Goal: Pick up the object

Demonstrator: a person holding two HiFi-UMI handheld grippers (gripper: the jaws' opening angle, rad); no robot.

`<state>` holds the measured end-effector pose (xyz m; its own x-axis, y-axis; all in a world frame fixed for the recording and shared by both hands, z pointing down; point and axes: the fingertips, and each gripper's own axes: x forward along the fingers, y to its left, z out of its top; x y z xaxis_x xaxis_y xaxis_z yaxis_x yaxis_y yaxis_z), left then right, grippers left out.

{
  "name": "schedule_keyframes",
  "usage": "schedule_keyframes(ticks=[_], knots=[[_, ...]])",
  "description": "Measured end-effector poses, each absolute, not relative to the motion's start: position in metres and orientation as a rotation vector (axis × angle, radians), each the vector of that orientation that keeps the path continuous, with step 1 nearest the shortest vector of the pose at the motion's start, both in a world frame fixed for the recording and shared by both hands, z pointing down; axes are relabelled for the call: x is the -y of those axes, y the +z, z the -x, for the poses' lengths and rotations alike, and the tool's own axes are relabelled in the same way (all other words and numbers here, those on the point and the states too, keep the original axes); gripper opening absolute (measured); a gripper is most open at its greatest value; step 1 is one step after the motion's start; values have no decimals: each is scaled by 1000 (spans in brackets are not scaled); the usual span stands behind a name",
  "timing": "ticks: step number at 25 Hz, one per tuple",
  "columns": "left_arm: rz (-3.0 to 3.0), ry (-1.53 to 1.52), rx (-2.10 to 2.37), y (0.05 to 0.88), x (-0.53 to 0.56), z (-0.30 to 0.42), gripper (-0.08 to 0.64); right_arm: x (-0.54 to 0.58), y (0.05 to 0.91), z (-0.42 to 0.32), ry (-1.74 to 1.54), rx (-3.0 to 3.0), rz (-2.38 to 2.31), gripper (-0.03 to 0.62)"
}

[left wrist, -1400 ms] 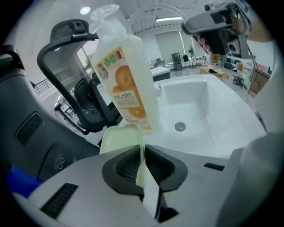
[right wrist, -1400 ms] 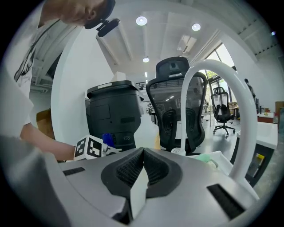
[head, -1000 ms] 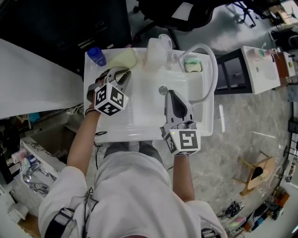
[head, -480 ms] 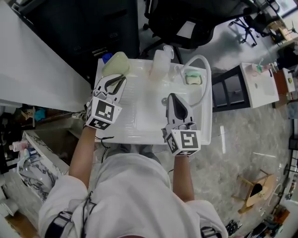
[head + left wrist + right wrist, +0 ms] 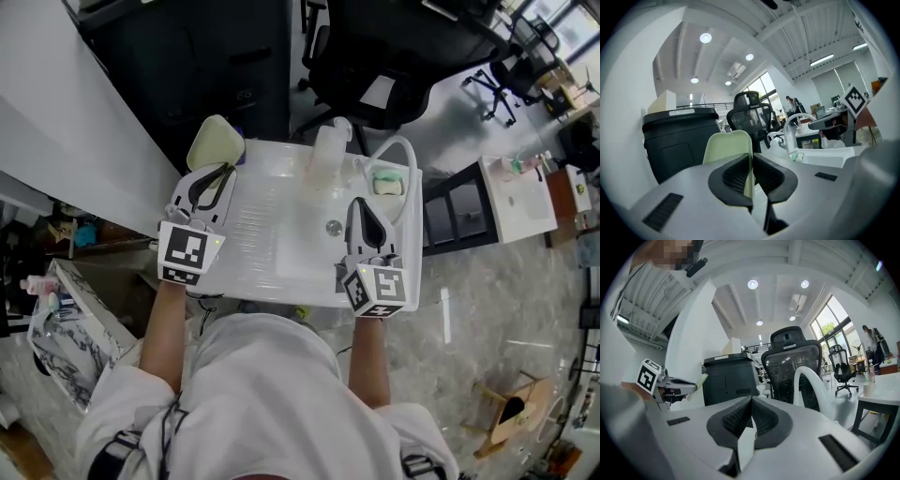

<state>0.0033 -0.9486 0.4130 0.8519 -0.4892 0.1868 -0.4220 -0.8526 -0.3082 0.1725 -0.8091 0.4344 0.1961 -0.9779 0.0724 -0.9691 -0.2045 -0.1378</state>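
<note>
A pale green flat plate with rounded corners is clamped between the jaws of my left gripper, above the white sink's back left corner. In the left gripper view the plate stands on edge, rising past the gripper. My right gripper hovers over the sink's right side, near the drain, jaws together with nothing in them. The right gripper view shows those jaws closed, with the left gripper and the plate at far left.
A white curved faucet arcs over the sink's back right, beside a green soap in its dish. A translucent bottle stands at the back rim. A black bin and an office chair stand behind.
The left gripper has lifted the pale green plate off the sink's back left corner and holds it raised. The right gripper has stayed shut over the sink. The head view has shifted.
</note>
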Motion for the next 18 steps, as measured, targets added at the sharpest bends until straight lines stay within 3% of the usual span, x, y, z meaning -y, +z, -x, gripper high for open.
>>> schedule_keyframes(ticks=[18], knots=[[2768,-185,-913,367,958,47,41,816,406,-181,-158,-1944,2369,6]])
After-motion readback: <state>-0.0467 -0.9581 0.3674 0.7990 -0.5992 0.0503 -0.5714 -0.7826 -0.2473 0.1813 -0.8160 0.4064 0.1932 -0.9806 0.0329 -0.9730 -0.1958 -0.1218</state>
